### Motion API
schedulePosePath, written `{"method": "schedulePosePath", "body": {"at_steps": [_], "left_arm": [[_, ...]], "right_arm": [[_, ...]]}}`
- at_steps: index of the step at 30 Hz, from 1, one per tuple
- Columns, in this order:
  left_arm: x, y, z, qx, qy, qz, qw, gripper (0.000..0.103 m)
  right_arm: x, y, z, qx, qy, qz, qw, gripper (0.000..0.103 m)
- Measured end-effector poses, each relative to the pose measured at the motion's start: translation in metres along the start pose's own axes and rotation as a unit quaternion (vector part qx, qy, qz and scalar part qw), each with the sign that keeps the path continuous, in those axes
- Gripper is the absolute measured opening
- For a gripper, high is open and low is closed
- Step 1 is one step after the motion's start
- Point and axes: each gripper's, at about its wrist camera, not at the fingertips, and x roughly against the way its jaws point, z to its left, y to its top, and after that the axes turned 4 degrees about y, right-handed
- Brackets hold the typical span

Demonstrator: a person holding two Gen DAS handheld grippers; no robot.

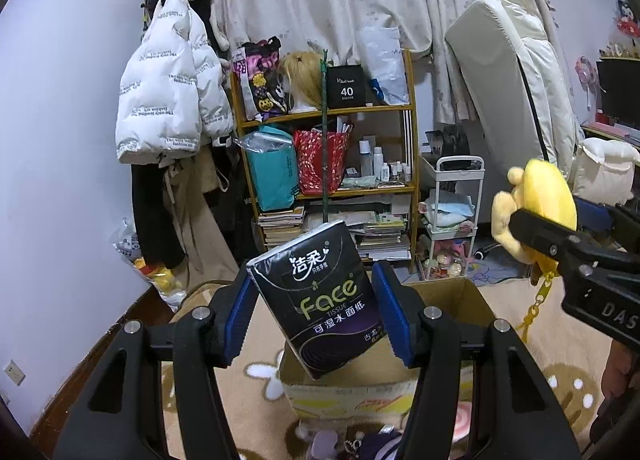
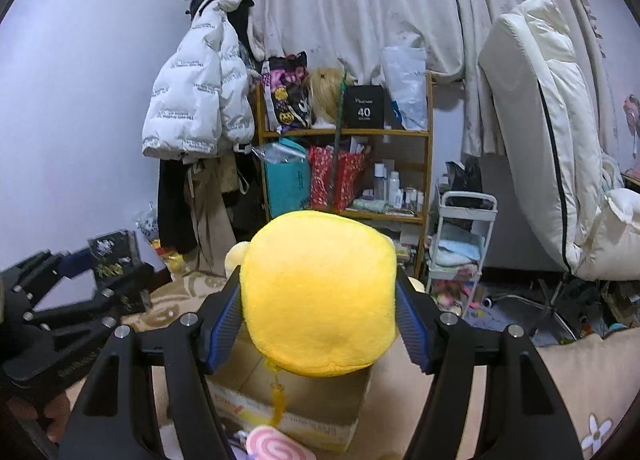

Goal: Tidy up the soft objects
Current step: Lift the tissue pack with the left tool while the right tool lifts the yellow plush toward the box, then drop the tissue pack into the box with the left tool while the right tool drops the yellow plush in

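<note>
Left gripper (image 1: 316, 312) fingers clamped on a tilted black tissue pack (image 1: 320, 300), held above an open cardboard box (image 1: 448, 292), right gripper (image 2: 320, 320) fingers squeezing a yellow plush toy (image 2: 320, 292) over the same box

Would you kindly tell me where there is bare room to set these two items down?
The open cardboard box below both grippers shows bare inside wall, and beige rug lies free beside it. The near rug is crowded with small plush toys, and the shelf is full.
</note>
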Motion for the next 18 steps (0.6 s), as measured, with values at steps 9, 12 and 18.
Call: {"method": "schedulePosePath", "body": {"at_steps": [9, 12, 18], "left_arm": [[-0.037, -0.012, -0.001, 0.016, -0.018, 0.023, 0.9994, 0.057], [-0.053, -0.018, -0.004, 0.017, -0.022, 0.04, 0.9988, 0.057], [-0.081, -0.035, -0.007, 0.024, -0.031, 0.083, 0.9958, 0.057]], "right_arm": [[-0.032, -0.016, -0.002, -0.003, 0.019, 0.013, 1.0, 0.073], [-0.046, -0.03, -0.006, -0.01, 0.032, 0.03, 0.999, 0.074], [-0.07, -0.056, -0.017, -0.036, 0.067, 0.081, 0.994, 0.074]]}}
